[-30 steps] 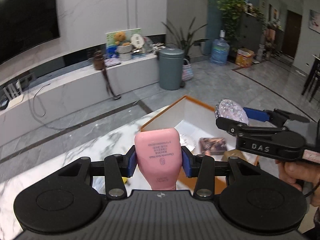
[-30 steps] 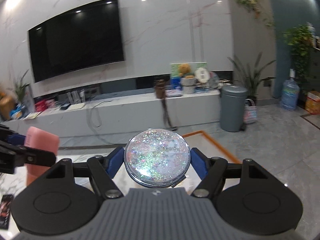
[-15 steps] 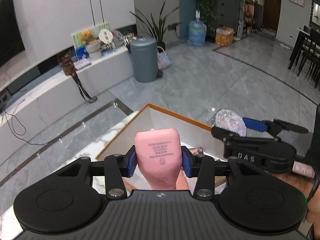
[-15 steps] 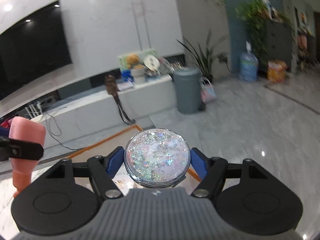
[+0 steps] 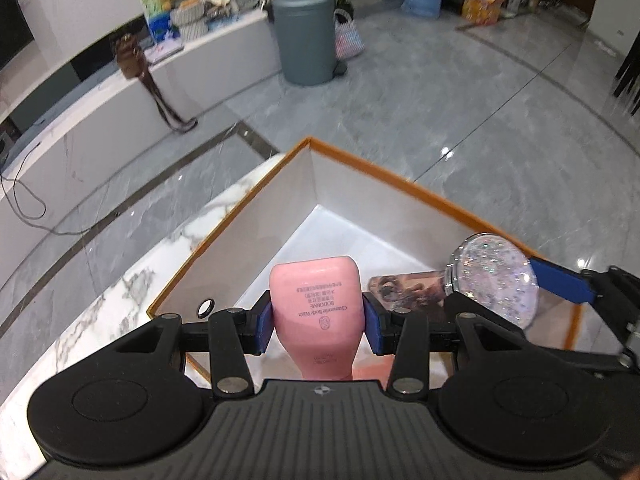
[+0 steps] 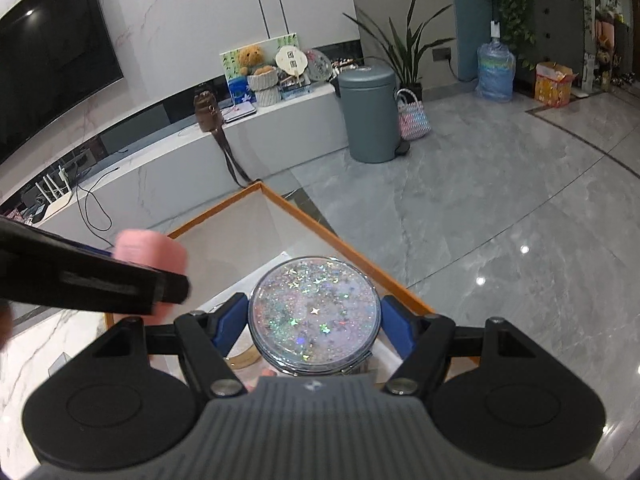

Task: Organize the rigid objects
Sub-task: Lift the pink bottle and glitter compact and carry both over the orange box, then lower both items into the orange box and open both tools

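My left gripper (image 5: 318,322) is shut on a pink body wash bottle (image 5: 316,304), held upside down over the orange-rimmed white box (image 5: 280,208). My right gripper (image 6: 314,326) is shut on a round glitter compact (image 6: 314,314), also above the box (image 6: 240,216). In the left wrist view the compact (image 5: 494,276) and the right gripper (image 5: 500,300) hang just right of the bottle. In the right wrist view the pink bottle (image 6: 150,250) shows at the left behind the left gripper's black arm. A flat patterned item (image 5: 404,290) lies on the box floor.
The box stands at the corner of a white marble table (image 5: 132,284). Beyond it lie grey floor tiles, a grey bin (image 5: 306,36), a low white TV bench (image 6: 168,168) with clutter, a water jug (image 6: 495,72) and plants.
Both grippers have tipped downward and moved over the box, which now fills more of each view. The bottle and the compact stay held, closer to each other.
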A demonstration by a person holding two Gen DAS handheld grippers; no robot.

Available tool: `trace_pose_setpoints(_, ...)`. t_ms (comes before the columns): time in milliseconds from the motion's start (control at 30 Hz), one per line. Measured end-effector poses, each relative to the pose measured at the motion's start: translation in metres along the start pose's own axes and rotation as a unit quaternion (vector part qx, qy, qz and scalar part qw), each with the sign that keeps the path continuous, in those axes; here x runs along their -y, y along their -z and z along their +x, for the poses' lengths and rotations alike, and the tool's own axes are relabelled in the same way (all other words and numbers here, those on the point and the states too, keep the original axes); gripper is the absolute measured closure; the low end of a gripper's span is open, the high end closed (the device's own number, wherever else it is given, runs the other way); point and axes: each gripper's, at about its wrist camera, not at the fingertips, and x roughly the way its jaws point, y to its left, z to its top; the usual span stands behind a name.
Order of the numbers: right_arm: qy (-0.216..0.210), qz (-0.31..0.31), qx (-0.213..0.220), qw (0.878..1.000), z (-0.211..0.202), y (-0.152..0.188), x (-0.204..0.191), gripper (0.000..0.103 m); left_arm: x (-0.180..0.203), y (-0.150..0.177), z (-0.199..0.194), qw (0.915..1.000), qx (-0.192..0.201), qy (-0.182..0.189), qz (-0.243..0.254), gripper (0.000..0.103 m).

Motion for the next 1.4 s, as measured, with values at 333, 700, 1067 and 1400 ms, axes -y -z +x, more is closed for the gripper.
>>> trace_pose_setpoints(333, -0.001, 0.008, -0.037, 0.999, 0.032, 0.003, -0.001, 0.032, -0.004, -0.007, 0.04, 0.9974, -0.061, -0.016, -0.033, 0.052)
trace_pose_setpoints(700, 0.035, -0.024, -0.096, 0.995, 0.061, 0.008, -0.014, 0.032, -0.01, 0.0, 0.074, 0.993, -0.108, -0.044, -0.022, 0.052)
trace_pose_setpoints(1067, 0.069, -0.05, -0.126, 0.988, 0.077, 0.01, -0.024, 0.031, -0.022, 0.002, 0.087, 0.9915, -0.119, -0.03, -0.043, 0.052)
trace_pose_setpoints(1400, 0.075, -0.044, -0.137, 0.987, 0.082, 0.008, -0.024, 0.031, -0.028, 0.0, 0.079, 0.9926, -0.107, -0.036, -0.044, 0.044)
